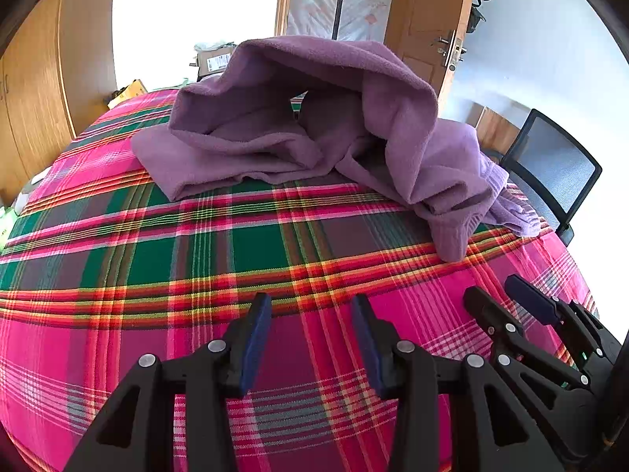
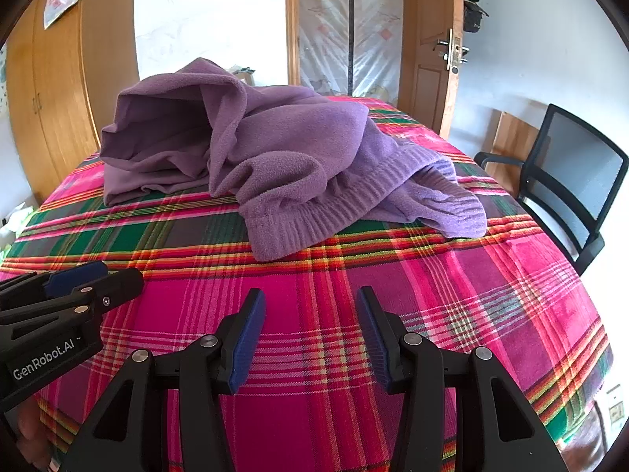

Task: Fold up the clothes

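Observation:
A purple fleece garment (image 1: 298, 126) lies in a crumpled heap on the far half of a plaid-covered bed (image 1: 236, 244). Its ribbed hem and a cuff (image 2: 298, 228) point toward me. My left gripper (image 1: 310, 303) hovers open over the bare plaid, well short of the heap, nothing between its blue pads. My right gripper (image 2: 310, 295) also stands open over the plaid, just short of the ribbed hem. Each gripper shows in the other's view: the right gripper (image 1: 499, 287) at the right edge, the left gripper (image 2: 114, 271) at the left edge.
A black mesh chair (image 2: 566, 181) stands at the bed's right side. A wooden door (image 2: 432, 51) with a metal handle is open behind the bed. A wooden wardrobe (image 1: 35, 90) fills the left. Boxes (image 1: 214, 59) sit beyond the far edge.

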`<state>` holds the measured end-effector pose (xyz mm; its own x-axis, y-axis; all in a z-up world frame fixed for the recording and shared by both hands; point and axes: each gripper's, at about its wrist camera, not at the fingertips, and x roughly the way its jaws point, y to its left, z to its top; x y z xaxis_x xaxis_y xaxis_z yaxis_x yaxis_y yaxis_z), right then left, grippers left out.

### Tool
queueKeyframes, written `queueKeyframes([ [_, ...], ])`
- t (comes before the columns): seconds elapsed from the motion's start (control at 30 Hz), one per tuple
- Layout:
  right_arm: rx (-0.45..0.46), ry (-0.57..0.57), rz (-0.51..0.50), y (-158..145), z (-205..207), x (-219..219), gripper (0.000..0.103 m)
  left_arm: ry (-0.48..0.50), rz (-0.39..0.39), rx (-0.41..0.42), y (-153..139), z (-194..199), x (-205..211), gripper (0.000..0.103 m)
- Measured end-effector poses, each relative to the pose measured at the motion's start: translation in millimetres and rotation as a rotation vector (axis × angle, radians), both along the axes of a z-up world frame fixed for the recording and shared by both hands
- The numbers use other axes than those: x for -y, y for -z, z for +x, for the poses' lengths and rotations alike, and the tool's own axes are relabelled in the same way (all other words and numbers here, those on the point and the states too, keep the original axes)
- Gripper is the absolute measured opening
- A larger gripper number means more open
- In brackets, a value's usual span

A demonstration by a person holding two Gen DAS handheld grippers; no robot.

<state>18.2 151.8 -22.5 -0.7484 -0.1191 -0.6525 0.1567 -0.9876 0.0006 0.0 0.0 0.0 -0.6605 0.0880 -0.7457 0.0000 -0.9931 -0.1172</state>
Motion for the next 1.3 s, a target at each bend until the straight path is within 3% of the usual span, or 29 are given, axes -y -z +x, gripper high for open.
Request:
queueKeyframes([
  [0.43,0.006,-0.017,0.002,-1,2,-2,0.050,0.004,-0.011,-0.007,14,4,11,0.043],
  [0.73,0.007,-0.034,0.005,-2,4,-4,0.050,0.012,0.010,-0.007,21,19,51,0.044],
  [0.93,0.005,-0.033,0.009,-2,7,-4,0.051,0.016,-0.029,-0.015,27,43,89,0.044],
  [1.17,-0.001,-0.026,0.010,-2,10,-5,0.051,0.020,-0.034,-0.028,31,101,132,0.045],
  [1.3,-0.005,-0.023,0.012,-1,11,-4,0.051,0.021,-0.041,-0.030,48,124,138,0.045],
])
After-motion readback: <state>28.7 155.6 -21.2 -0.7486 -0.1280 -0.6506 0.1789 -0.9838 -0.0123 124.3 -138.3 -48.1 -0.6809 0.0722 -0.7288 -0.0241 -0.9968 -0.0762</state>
